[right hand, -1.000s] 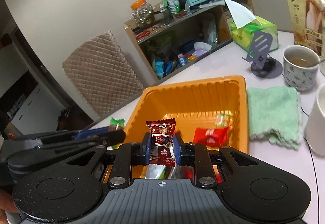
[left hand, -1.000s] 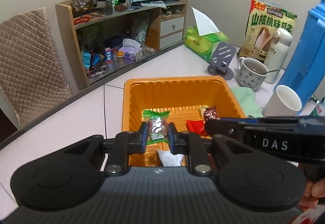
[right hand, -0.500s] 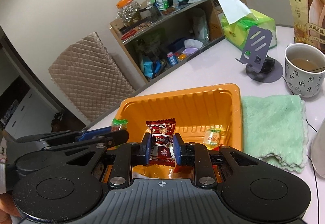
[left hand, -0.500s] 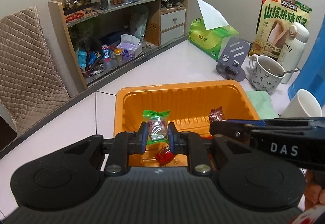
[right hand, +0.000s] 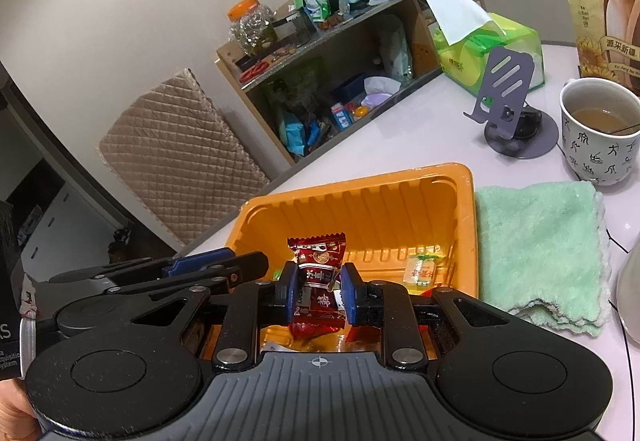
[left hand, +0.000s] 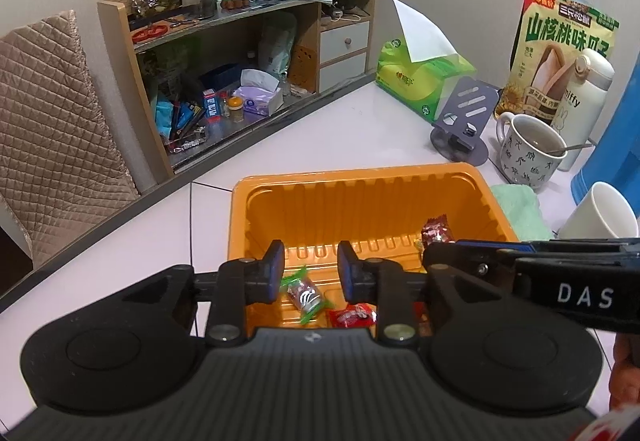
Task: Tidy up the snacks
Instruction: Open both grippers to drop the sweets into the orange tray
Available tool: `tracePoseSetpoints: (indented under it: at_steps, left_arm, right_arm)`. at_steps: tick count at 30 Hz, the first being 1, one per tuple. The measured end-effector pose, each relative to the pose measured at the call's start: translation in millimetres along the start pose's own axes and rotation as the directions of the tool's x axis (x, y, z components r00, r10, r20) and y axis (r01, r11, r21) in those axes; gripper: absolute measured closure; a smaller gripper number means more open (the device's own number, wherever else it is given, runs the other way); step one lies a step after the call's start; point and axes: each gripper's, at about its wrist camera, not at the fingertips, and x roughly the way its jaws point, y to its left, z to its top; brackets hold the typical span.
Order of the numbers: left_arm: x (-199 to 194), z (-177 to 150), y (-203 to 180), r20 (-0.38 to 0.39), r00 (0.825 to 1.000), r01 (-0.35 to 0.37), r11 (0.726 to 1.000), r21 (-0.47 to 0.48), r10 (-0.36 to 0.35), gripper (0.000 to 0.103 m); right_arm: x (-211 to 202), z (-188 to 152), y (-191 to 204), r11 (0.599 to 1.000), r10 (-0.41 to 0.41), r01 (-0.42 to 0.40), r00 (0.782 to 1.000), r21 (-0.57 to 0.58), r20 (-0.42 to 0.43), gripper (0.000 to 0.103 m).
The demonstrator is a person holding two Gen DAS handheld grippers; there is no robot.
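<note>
Both grippers hang over the near end of the orange tray (left hand: 404, 177) that sits on the white counter (left hand: 320, 137). The left gripper (left hand: 310, 275) has its jaws opening, with clear gaps either side; nothing is pinched between them, and the green-wrapped candy (left hand: 306, 293) lies loose on the tray floor just below and between the pads, tilted on a slant. Just to its right on the tray floor lies a red-wrapped candy (left hand: 352, 315). The right gripper (right hand: 319, 291) is pressed tight on a dark red candy (right hand: 318, 273), held upright with its crimped top edge standing above the fingertips; from the left camera that same candy shows at the tip of the right gripper near the tray's right wall. Farther in, by the right wall of the tray, a small yellow-and-green candy (right hand: 422, 269) rests on the floor. A pale green cloth (right hand: 540, 249) lies folded on the counter touching the tray's right side. Beyond it stands a patterned mug (right hand: 598, 131) holding a brownish drink, with a grey phone stand (right hand: 510, 113) to its left and a green tissue pack (right hand: 488, 49) behind that. A large snack bag (left hand: 560, 53) stands at the far right, and a white cup (left hand: 600, 213) sits near the right edge.
</note>
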Motion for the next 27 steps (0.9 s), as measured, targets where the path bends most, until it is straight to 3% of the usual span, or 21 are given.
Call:
tracePoseSetpoints:
  at_steps: [20, 23, 25, 27]
  left_arm:
    - [-7.5, -3.1, 14.7, -0.006, 1.000, 0.002, 0.999, -0.046, -0.002, 0.072]
    - [-9.8, -4.5, 16.0, -0.005, 1.000, 0.003, 0.998, -0.056, -0.003, 0.071]
    - [-11.7, -6.0, 16.9, -0.006, 1.000, 0.007, 0.998, -0.063, -0.007, 0.071]
    - [-14.1, -7.4, 17.0, -0.008, 1.000, 0.011, 0.998, -0.065, -0.011, 0.070]
  right_arm:
    - [15.7, 4.2, 4.7, 1.000, -0.012, 0.012, 1.000, 0.009, 0.009, 0.078]
    - [16.2, 8.7, 3.4, 0.999, 0.011, -0.012, 0.999, 0.042, 0.031, 0.071]
    - [14.5, 10.8, 3.6, 0.999, 0.017, -0.019, 0.999, 0.050, 0.047, 0.055]
    - [10.8, 12.1, 4.0, 0.999, 0.013, -0.017, 0.998, 0.047, 0.067, 0.054]
